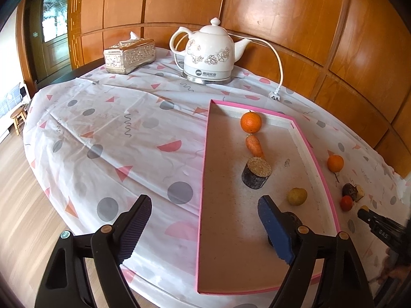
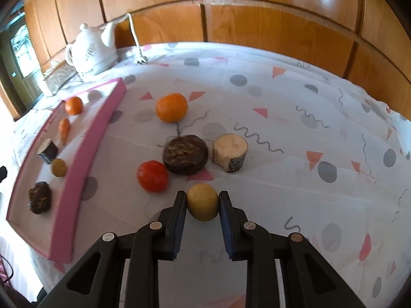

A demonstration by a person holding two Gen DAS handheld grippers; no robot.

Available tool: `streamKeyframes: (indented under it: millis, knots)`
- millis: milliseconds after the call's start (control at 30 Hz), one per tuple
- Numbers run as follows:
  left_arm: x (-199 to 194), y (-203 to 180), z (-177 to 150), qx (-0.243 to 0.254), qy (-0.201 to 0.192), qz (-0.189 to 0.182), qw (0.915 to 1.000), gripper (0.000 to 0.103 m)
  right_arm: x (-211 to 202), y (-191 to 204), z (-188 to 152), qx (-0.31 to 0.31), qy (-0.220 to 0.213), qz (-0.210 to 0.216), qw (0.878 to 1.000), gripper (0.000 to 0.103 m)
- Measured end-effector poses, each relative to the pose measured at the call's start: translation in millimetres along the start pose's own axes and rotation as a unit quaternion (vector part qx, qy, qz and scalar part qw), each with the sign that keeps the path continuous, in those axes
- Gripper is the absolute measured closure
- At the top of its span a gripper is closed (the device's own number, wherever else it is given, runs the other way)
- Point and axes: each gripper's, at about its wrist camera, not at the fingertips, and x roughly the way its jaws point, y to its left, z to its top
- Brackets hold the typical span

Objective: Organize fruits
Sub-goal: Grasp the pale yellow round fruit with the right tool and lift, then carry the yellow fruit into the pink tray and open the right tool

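Observation:
My right gripper [image 2: 202,198] is shut on a small yellow fruit [image 2: 203,202] just above the cloth. Beyond it lie a red tomato [image 2: 152,175], a dark round disc [image 2: 185,154], a pale cut stump [image 2: 230,152] and an orange [image 2: 171,107]. The pink tray [image 1: 205,154] holds an orange [image 1: 251,122], a carrot [image 1: 254,146], a dark cylinder [image 1: 257,173], a yellow fruit [image 1: 297,196] and a dark lump [image 2: 39,197] in a row. My left gripper [image 1: 205,200] hangs open over the tray's near left edge, with nothing between its fingers.
A white kettle [image 1: 209,51] with its cord and plug [image 1: 276,93] and a tissue box [image 1: 129,55] stand at the back of the patterned tablecloth [image 1: 115,128]. Wood panelling rises behind the table. The table edge drops to the floor at the left.

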Motion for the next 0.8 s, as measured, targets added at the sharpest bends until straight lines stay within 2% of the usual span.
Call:
streamKeyframes:
  millis: [200,333,533,800]
  knots:
    - [-4,3,0,-0.005,-0.005,0.0,1.0,0.017,-18,21,5,-0.02,-0.016,0.027,0.999,0.078]
    - [-6,6,-1,-0.01,-0.007,0.001,0.9999,0.017,-24,50,7,-0.055,-0.02,0.059,0.997,0.078]
    - [-6,12,0,-0.02,-0.006,0.002,0.9998,0.016,-23,88,8,-0.094,-0.016,0.098,0.991,0.078]
    - [-5,16,-1,-0.026,-0.004,0.001,0.9997,0.016,-21,116,16,-0.119,-0.015,0.128,0.985,0.078]
